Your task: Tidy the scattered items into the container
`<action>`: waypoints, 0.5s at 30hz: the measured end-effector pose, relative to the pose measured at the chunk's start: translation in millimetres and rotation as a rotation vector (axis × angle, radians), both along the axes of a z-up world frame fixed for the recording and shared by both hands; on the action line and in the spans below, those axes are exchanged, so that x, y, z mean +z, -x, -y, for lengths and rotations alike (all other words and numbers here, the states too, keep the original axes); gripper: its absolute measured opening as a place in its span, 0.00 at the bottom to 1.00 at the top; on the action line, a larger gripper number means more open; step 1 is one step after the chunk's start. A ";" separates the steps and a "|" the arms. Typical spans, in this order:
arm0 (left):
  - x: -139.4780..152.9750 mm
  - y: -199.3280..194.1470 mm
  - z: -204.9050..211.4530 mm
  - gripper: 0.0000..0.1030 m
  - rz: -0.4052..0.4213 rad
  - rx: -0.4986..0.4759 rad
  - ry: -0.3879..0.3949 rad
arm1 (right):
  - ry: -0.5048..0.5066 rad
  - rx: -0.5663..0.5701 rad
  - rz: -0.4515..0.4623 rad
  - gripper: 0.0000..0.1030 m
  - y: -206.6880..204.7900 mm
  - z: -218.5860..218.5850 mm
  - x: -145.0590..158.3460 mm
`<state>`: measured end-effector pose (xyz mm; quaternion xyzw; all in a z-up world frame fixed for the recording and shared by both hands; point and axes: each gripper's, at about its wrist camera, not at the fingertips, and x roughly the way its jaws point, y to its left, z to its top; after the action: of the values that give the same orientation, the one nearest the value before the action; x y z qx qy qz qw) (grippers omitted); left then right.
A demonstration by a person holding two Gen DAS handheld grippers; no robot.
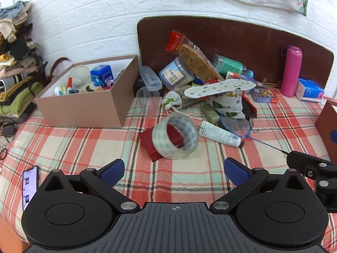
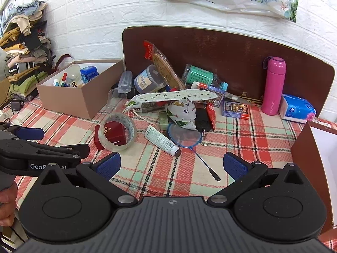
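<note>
On the plaid bedspread (image 1: 63, 147) both my left gripper (image 1: 172, 171) and right gripper (image 2: 171, 166) gape wide and empty, the tape roll (image 1: 175, 136) just ahead, cardboard box (image 1: 84, 105) ahead-left half-filled, so I'd pinch the roll's wall, not its hollow.

The left claw (image 1: 172, 171) is wide open, and its two blue pads (image 1: 111, 171) sit far apart with nothing between them. The right claw (image 2: 171, 166) is wide open too, with its blue pads (image 2: 108, 165) spread out and holding nothing. Both claws point forward and lean a little down. They are side by side and close together, so each one peeks into the other's view. At the left edge of the right wrist view, a hand (image 2: 7, 202) grips the left claw's handle.
</note>
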<state>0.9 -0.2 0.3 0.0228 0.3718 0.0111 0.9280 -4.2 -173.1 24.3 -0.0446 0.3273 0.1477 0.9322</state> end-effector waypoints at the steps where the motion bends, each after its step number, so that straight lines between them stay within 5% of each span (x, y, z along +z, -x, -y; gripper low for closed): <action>1: 0.1 -0.4 0.1 1.00 -0.003 0.001 0.002 | 0.000 -0.001 0.000 1.00 -1.5 0.9 0.1; 15: 1.0 2.4 -1.0 1.00 0.006 -0.007 0.011 | 0.000 -0.014 0.012 1.00 -0.2 -3.8 -2.1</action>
<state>-1.5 0.8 1.3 0.0191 0.3689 0.0058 0.9292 -4.0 -169.3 22.2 -0.0431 0.3221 0.1409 0.9351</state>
